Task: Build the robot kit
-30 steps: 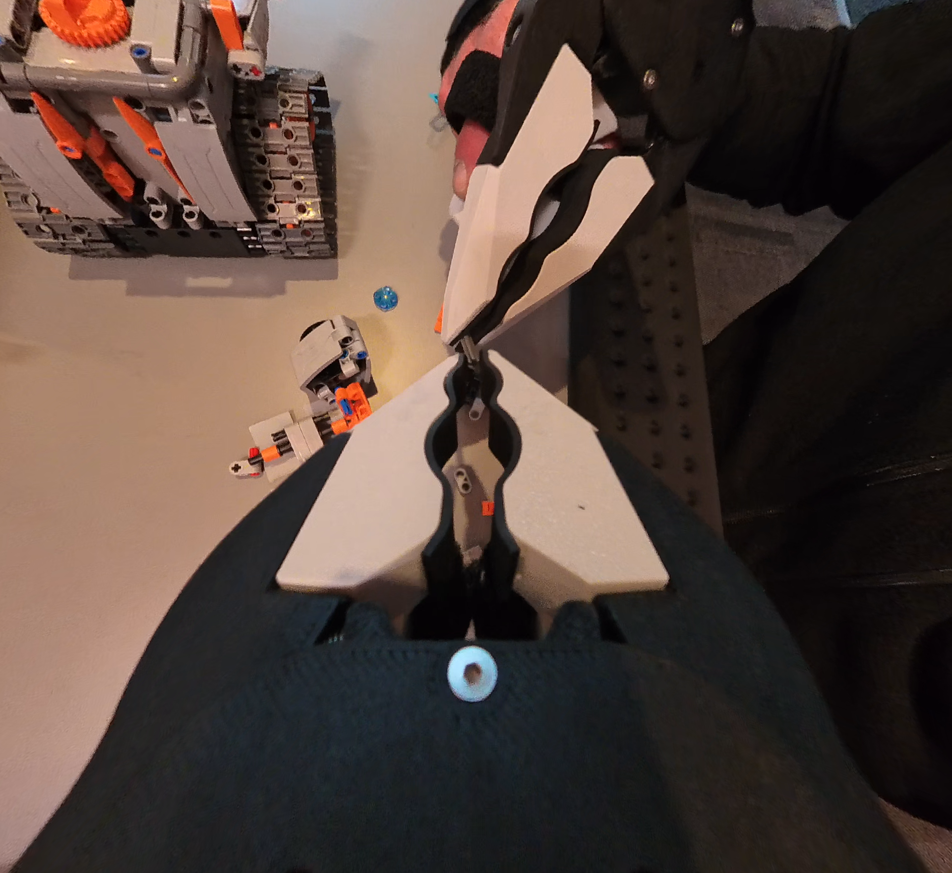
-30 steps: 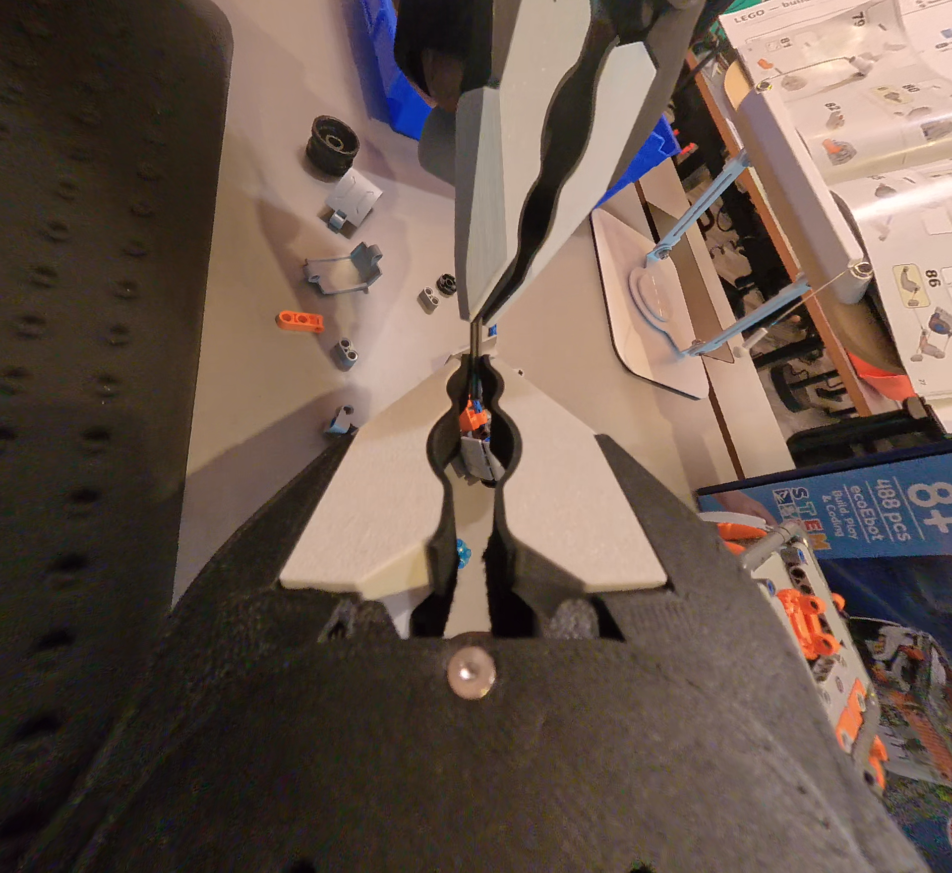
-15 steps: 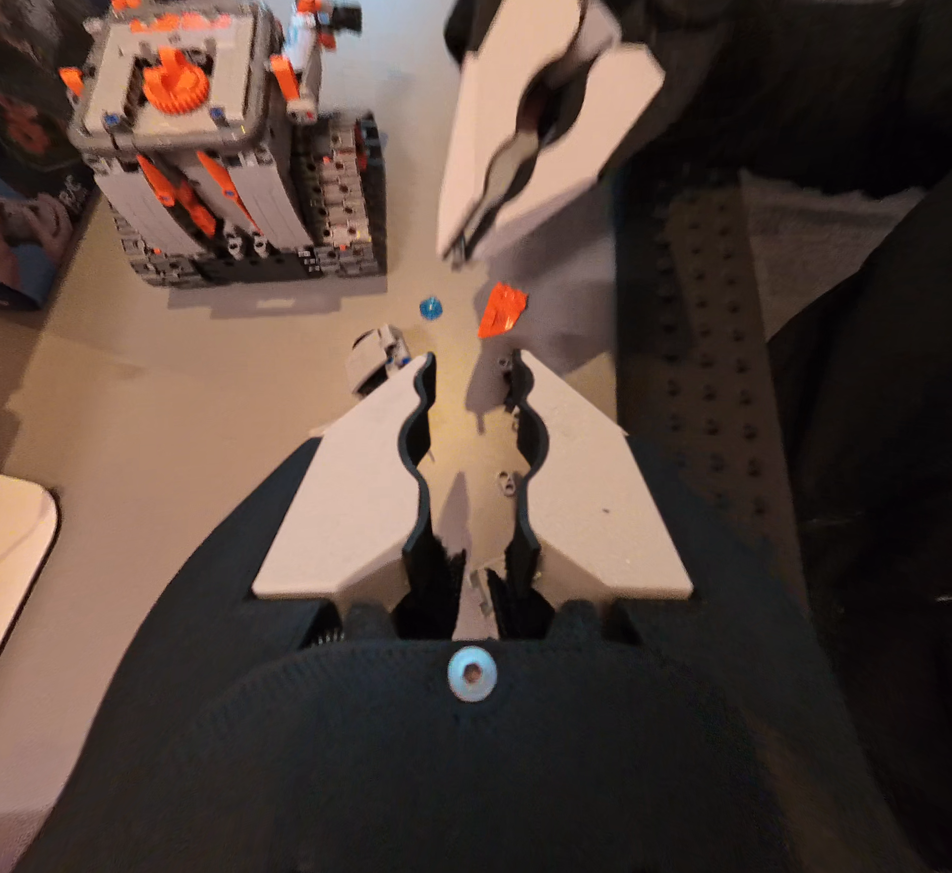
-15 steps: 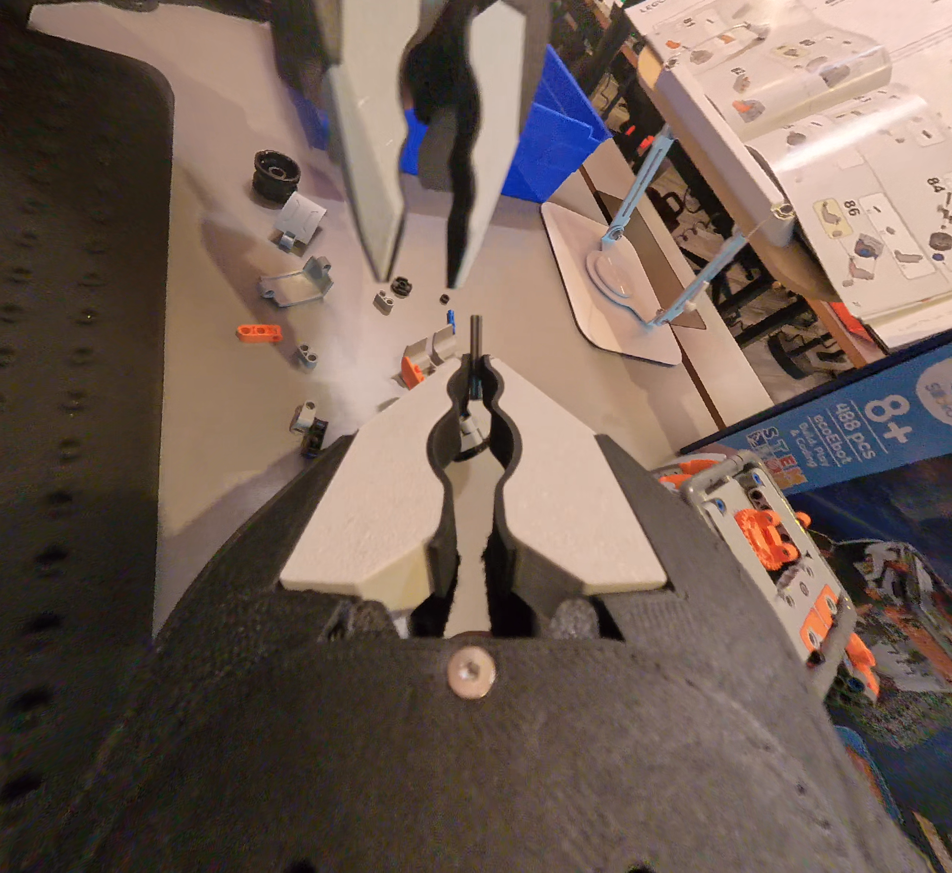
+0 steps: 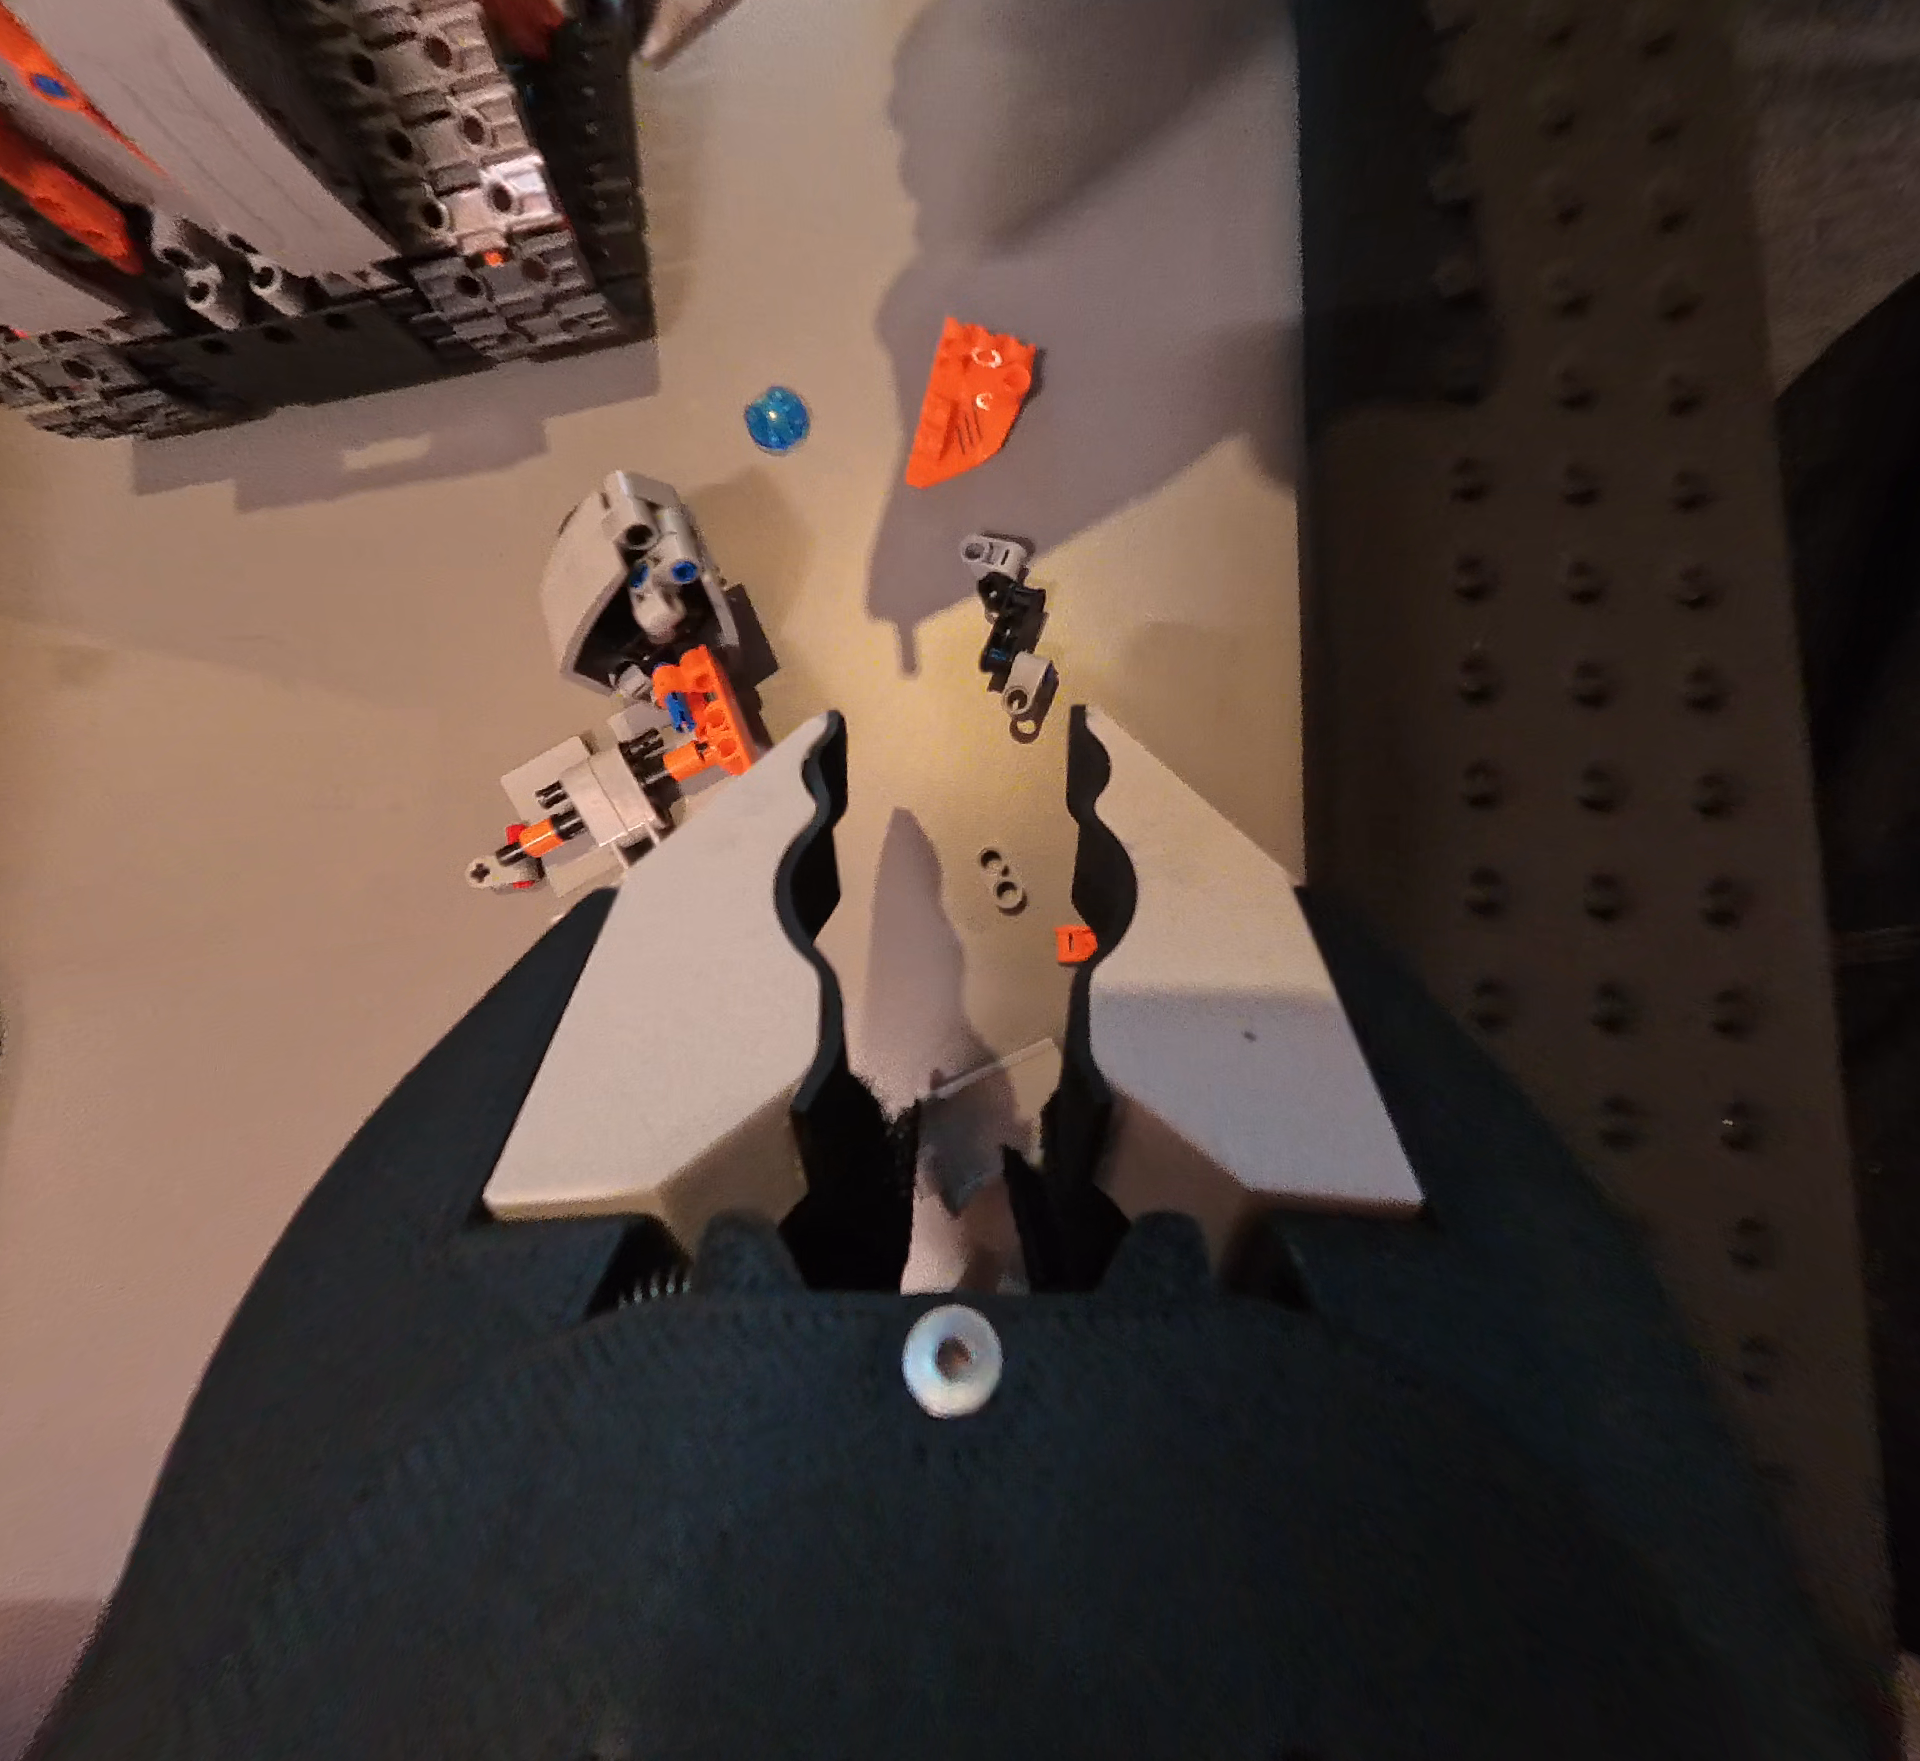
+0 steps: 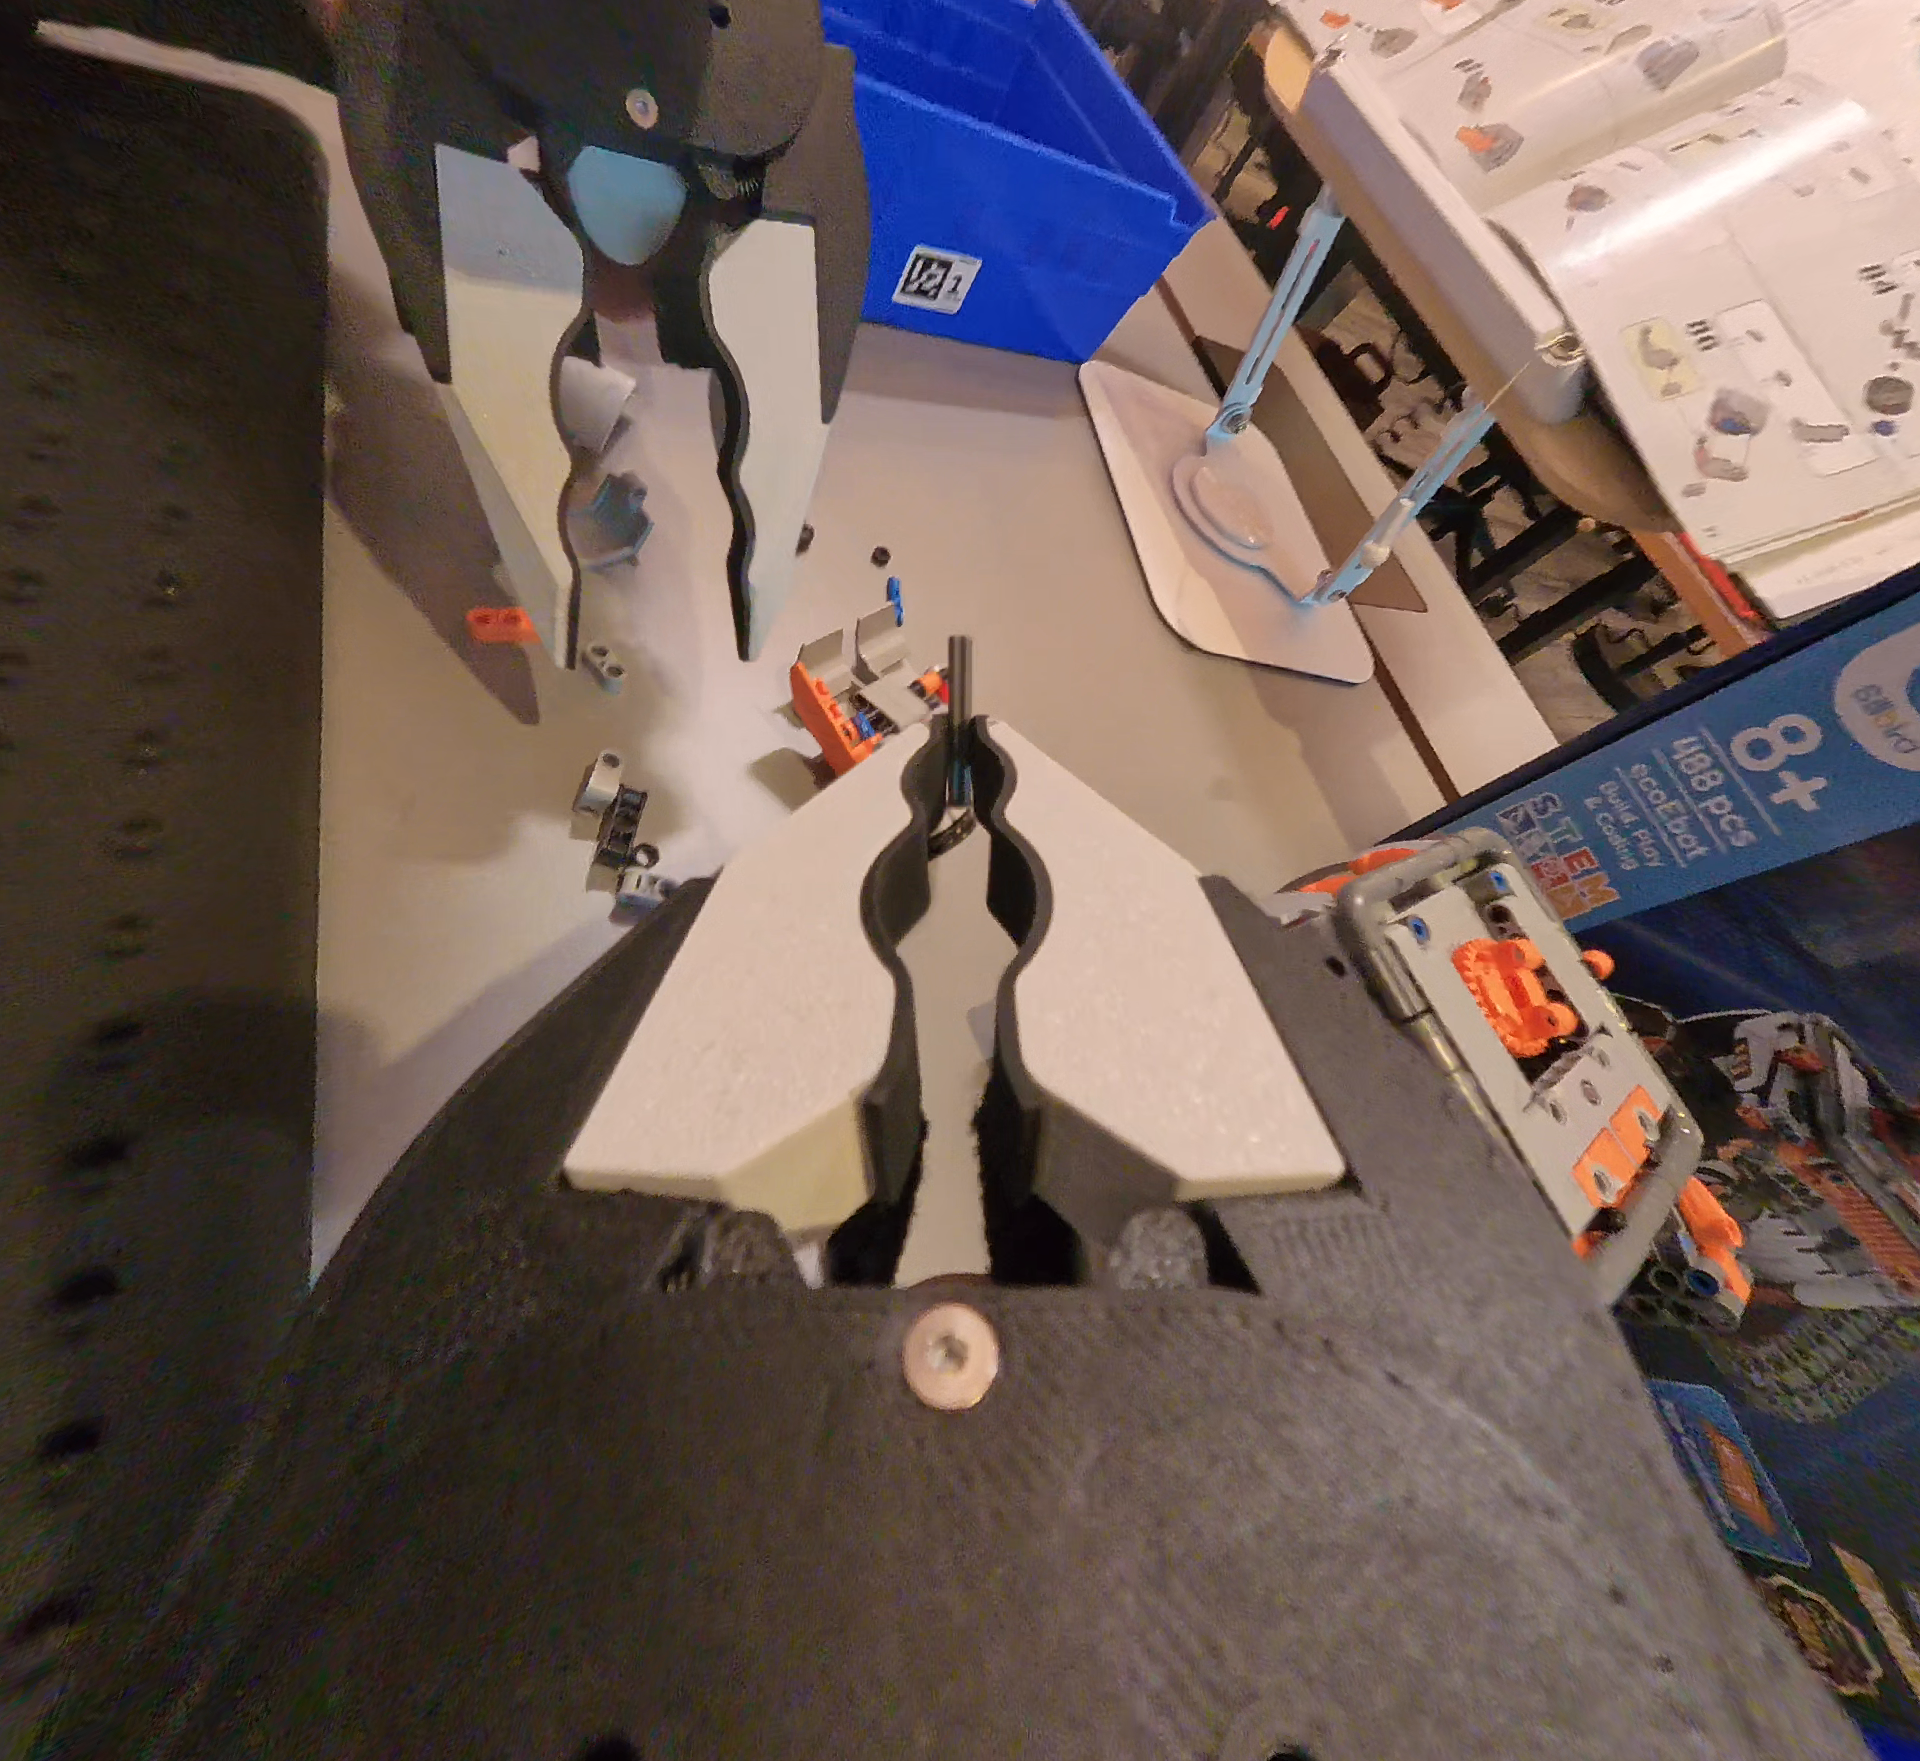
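Left gripper (image 5: 954, 724): released, jaws wide apart, nothing between them; it hangs over the table (image 5: 260, 880) with bare tabletop showing through the gap. Nearest to it: a grey two-hole piece (image 5: 1003, 878) and an orange bit (image 5: 1073, 942), both lying loose in the gap by the right finger, and touching neither finger as far as can be judged. A grey-and-orange sub-assembly (image 5: 644, 672) lies just beside the left fingertip; whether they touch cannot be told. A short grey-and-black connector chain (image 5: 1010, 631) lies just beyond the right fingertip. Farther out: an orange wedge (image 5: 971, 402) and a blue stud (image 5: 777, 416), near each other but apart. A tracked model (image 5: 312, 153) stands at upper left, well apart; a black perforated mat (image 5: 1558, 672) runs along the right edge. Right gripper (image 6: 958, 740): clenched on a thin black axle (image 6: 958, 683), pinched at the very fingertips, roughly in line with the fingers, most of its visible length projecting forward. Judgement: the hold is narrow and at the tip only, so the axle could swivel or slip under side load. Background, right wrist view: blue bin (image 6: 987, 184), booklet (image 6: 1610, 153) on a stand, box (image 6: 1662, 828)
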Available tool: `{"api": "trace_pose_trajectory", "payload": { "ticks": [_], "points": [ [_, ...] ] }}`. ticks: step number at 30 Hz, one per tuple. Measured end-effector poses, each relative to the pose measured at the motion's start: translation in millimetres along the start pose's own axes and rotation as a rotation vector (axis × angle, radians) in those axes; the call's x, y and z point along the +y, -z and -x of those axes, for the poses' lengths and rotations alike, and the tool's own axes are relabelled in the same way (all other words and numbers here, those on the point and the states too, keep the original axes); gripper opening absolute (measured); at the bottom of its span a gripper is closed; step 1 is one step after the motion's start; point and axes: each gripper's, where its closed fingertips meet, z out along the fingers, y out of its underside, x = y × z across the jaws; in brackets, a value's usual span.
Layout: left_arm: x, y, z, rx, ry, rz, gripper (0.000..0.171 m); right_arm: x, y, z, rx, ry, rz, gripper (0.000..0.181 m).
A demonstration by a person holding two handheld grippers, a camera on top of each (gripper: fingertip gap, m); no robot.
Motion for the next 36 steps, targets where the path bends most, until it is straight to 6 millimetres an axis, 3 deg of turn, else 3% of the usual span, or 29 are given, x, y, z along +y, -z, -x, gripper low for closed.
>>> {"api": "trace_pose_trajectory", "payload": {
  "ticks": [5,10,19,27,36],
  "points": [
    [4,-18,-14,0.028,-0.068,0.034,0.039,13,-5,14,-0.070,0.043,0.068,0.001],
    [6,-32,-13,0.016,-0.074,0.063,0.037,18,-8,23,-0.105,0.071,0.103,0.001],
    [8,-46,-16,0.008,-0.082,0.091,0.008,18,-7,23,-0.105,0.072,0.102,0.001],
    [5,-35,-7,-0.084,-0.127,0.053,0.007,16,-5,19,-0.087,0.066,0.094,0.001],
    [-16,1,13,-0.265,-0.169,-0.083,0.007,11,1,-1,0.001,0.023,0.052,0.001]
  ]
}}
